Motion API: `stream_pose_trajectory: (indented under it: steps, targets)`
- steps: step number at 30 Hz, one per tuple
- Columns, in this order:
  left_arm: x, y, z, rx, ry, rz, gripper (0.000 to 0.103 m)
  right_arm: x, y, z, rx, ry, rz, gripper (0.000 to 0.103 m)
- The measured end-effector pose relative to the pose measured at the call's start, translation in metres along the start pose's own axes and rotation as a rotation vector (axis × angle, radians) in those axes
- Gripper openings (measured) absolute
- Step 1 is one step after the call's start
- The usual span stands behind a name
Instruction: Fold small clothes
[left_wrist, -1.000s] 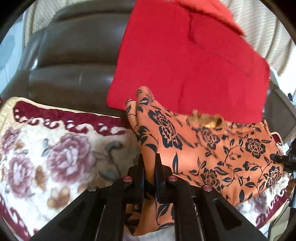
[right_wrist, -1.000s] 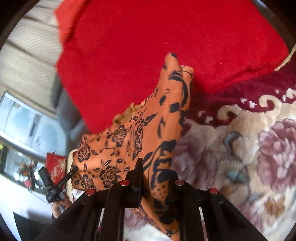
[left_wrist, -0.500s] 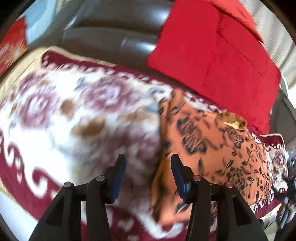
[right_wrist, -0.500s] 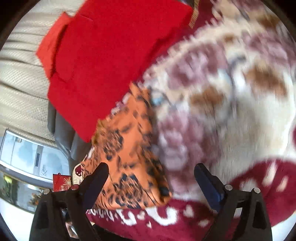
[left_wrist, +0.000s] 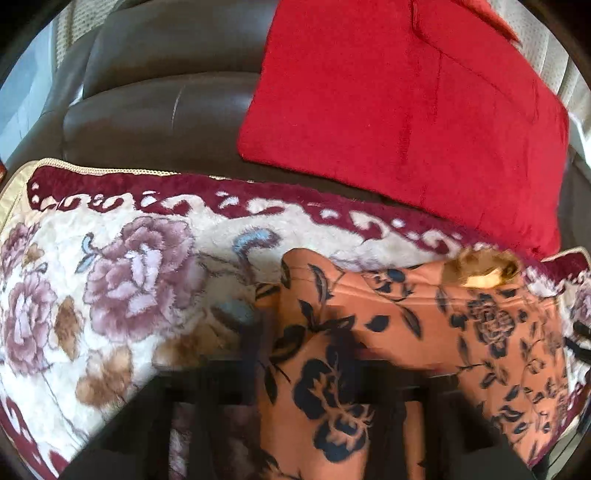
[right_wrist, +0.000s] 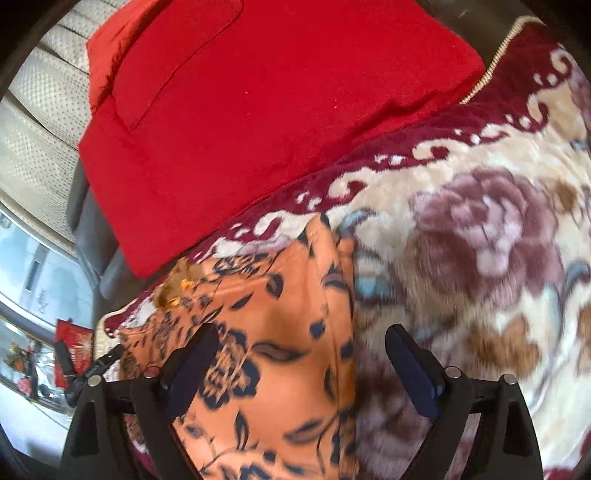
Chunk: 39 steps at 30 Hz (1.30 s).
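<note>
An orange garment with a black flower print (left_wrist: 406, 332) lies folded on the flowered blanket (left_wrist: 129, 277); it also shows in the right wrist view (right_wrist: 280, 332). My right gripper (right_wrist: 299, 354) is open, its left finger (right_wrist: 192, 362) over the cloth and its right finger (right_wrist: 413, 369) over the blanket. It holds nothing. My left gripper (left_wrist: 306, 376) is badly blurred at the bottom of its view, with the garment's near edge between its dark fingers; the jaws look spread.
A red cushion (left_wrist: 406, 110) leans on the dark leather sofa back (left_wrist: 155, 92) behind the garment; it shows in the right wrist view too (right_wrist: 258, 110). The blanket's maroon border (left_wrist: 184, 188) runs along the back.
Both grippers have let go of the garment and opened. The garment has dropped flat on the blanket. Both cameras swung away and back toward the cloth.
</note>
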<state>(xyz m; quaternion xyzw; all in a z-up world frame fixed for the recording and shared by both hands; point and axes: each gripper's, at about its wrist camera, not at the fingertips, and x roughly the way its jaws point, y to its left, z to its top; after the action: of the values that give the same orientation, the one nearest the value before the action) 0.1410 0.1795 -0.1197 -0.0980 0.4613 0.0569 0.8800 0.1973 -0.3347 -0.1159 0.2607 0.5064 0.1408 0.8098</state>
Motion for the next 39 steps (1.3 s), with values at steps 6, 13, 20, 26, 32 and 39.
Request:
stream_pose_trajectory:
  steps: [6, 13, 20, 26, 32, 39]
  targets:
    - [-0.044, 0.005, -0.007, -0.012, -0.142, -0.007, 0.003, 0.009, 0.030, 0.010, -0.118, 0.013, -0.092, 0.015]
    - [0.012, 0.019, -0.016, -0.027, -0.048, 0.100, 0.008, 0.034, -0.010, 0.023, 0.008, 0.056, -0.154, 0.015]
    - [-0.073, 0.011, -0.026, -0.036, -0.224, 0.032, 0.061, -0.033, 0.013, 0.000, 0.041, -0.077, 0.003, 0.016]
    - [-0.111, -0.016, -0.076, 0.031, -0.250, -0.042, 0.068, -0.047, 0.068, -0.064, -0.022, -0.006, 0.270, 0.103]
    - [-0.037, -0.008, -0.121, 0.064, -0.014, 0.071, 0.058, -0.017, 0.011, -0.110, 0.163, 0.051, 0.204, 0.087]
    - [-0.075, 0.000, -0.127, 0.018, -0.146, 0.054, 0.060, -0.074, 0.015, -0.151, 0.127, -0.105, 0.166, 0.101]
